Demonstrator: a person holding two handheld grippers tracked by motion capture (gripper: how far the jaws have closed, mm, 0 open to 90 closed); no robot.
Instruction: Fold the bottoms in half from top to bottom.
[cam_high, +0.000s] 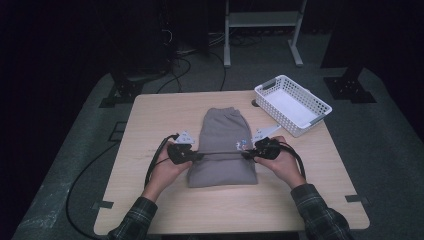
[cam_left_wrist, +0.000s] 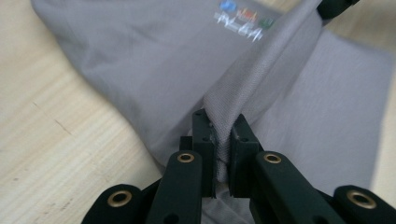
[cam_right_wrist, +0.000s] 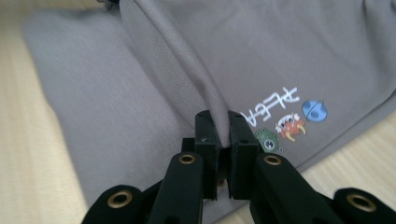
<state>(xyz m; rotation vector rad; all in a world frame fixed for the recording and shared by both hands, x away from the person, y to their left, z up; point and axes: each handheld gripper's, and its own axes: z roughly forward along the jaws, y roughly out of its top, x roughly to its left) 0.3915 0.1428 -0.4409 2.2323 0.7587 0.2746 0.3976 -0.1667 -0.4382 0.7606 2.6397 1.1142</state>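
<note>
Mid-fold on the pale wooden table (cam_high: 150, 200): grey knit garment with small cartoon print (cam_high: 220, 135) stretched taut between left gripper (cam_high: 196, 156) and right gripper (cam_high: 248, 155), both clamped on pinched edge folds. Risk judged: thin fabric slipping from either grip, collapsing the fold short of the white plastic basket (cam_high: 320, 107)

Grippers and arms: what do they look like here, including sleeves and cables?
Both the left gripper and right gripper are black, each topped by a grey three-cornered plate and trailing a black cable. Close up, the jaws are blocky, on arms with brass-coloured rivets. The person wears dark plaid sleeves.
</note>
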